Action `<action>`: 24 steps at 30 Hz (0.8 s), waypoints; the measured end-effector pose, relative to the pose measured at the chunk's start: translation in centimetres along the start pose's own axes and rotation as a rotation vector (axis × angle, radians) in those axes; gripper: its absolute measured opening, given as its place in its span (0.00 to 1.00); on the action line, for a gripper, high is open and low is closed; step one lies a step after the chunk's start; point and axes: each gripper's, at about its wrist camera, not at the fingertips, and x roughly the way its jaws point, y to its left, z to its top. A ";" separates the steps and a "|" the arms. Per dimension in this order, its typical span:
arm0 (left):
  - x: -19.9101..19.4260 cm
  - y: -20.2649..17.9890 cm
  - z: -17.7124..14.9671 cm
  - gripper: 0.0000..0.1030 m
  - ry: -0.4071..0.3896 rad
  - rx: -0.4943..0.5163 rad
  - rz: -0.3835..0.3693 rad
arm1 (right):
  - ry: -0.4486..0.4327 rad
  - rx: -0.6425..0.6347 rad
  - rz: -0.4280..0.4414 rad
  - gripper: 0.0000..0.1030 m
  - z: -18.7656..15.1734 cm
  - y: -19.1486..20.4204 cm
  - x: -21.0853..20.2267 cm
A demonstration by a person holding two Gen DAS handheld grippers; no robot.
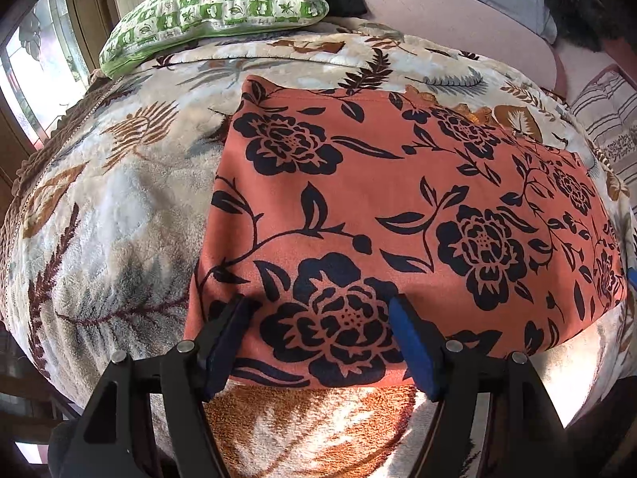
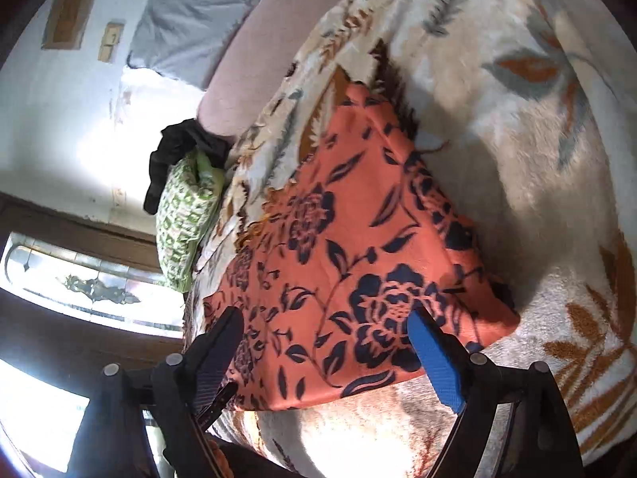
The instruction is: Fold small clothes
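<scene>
Cloth (image 1: 398,207), orange with dark flowers, lies folded flat on the bed's blanket (image 1: 119,207). It looks light, soft and limp; best taken at the near edge or corners. Left tool (image 1: 318,318) and right tool (image 2: 326,330) hover released, gripping nothing.

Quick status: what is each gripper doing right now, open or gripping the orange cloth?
Left gripper: open, holding nothing, jaws spread over the orange floral cloth.
Right gripper: open, holding nothing, jaws spread over the same cloth.
</scene>
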 end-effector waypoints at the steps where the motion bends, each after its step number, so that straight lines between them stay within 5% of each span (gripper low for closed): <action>1: -0.1 0.1 -0.1 0.71 0.000 -0.006 -0.001 | 0.009 -0.033 0.034 0.85 -0.2 1.0 -0.1; 4: 0.0 0.3 -0.2 0.71 0.000 -0.012 -0.006 | 0.035 -0.069 0.032 0.91 -0.3 1.1 1.4; 6: 0.0 0.2 -0.2 0.71 0.005 -0.004 -0.004 | 0.106 0.003 -0.109 0.89 -0.3 -2.1 3.7; 10: 0.0 0.6 0.0 0.71 0.015 -0.017 -0.016 | 0.053 0.050 -0.034 0.89 0.4 -2.4 2.0; 15: -0.1 0.5 0.3 0.71 0.027 -0.020 -0.018 | -0.008 -0.035 -0.069 0.89 3.5 -1.2 -0.1; 24: -2.0 -1.8 2.7 0.71 -0.094 -0.002 -0.170 | 0.001 -0.097 -0.105 0.89 11.3 -2.5 1.4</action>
